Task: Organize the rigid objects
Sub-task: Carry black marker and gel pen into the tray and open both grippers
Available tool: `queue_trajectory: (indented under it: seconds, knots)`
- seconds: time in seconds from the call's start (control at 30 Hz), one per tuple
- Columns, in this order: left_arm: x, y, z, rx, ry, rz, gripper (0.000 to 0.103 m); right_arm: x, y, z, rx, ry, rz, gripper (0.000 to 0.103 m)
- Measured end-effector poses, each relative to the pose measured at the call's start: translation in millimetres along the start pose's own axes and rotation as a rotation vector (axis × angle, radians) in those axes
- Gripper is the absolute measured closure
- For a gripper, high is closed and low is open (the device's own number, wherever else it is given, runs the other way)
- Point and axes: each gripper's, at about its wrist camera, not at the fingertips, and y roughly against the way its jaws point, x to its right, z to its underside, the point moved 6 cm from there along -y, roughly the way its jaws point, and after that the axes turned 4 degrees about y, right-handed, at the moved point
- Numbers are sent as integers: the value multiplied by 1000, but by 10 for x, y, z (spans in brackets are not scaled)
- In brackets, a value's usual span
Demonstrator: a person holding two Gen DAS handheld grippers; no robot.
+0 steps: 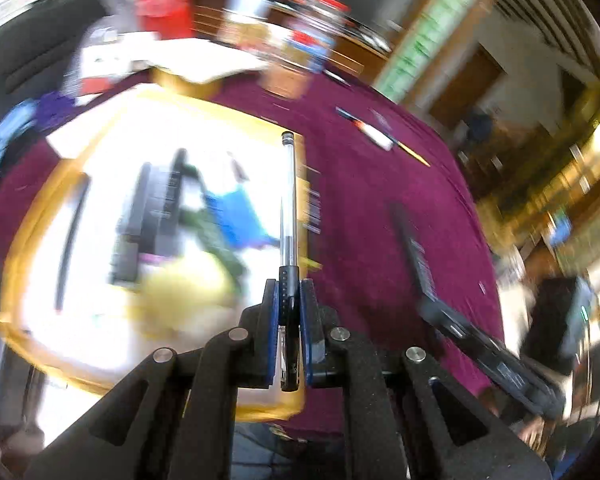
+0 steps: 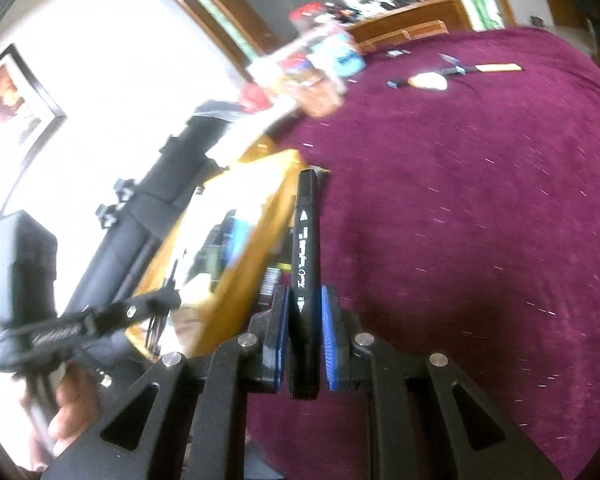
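Observation:
In the left wrist view my left gripper (image 1: 289, 292) is shut on a clear ballpoint pen (image 1: 288, 200) with a black grip. The pen points forward over the right edge of a yellow-rimmed box (image 1: 32, 208), which holds several blurred black, blue and green items. My right gripper (image 2: 305, 296) is shut on a thick black marker (image 2: 306, 240) that sticks out forward, just right of the same box (image 2: 260, 216). The right gripper with its marker (image 1: 414, 248) also shows at the right of the left wrist view. The left gripper (image 2: 156, 302) appears blurred at the left of the right wrist view.
A maroon cloth (image 2: 480, 220) covers the table. Loose pens and a pencil (image 2: 452, 74) lie at its far side. Jars, packets and a red container (image 1: 164, 12) crowd the back edge. A hand (image 2: 72, 408) holds the left tool.

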Motion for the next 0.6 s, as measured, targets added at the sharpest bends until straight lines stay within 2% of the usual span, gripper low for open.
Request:
queue_trajectory:
  seconds: [0.1, 0.23, 0.37, 0.6]
  knots:
    - [-401, 40, -166, 21, 90, -35, 96, -182, -74, -4, -13, 31, -38, 89]
    - [-709, 54, -345, 47, 121, -84, 96, -372, -218, -32, -39, 66, -64, 89]
    - [-858, -10, -476, 55, 126, -110, 96, -473, -391, -92, -69, 90, -67, 89]
    - [-880, -289, -819, 33, 71, -140, 96, -665, -801, -334, -116, 149, -44, 89]
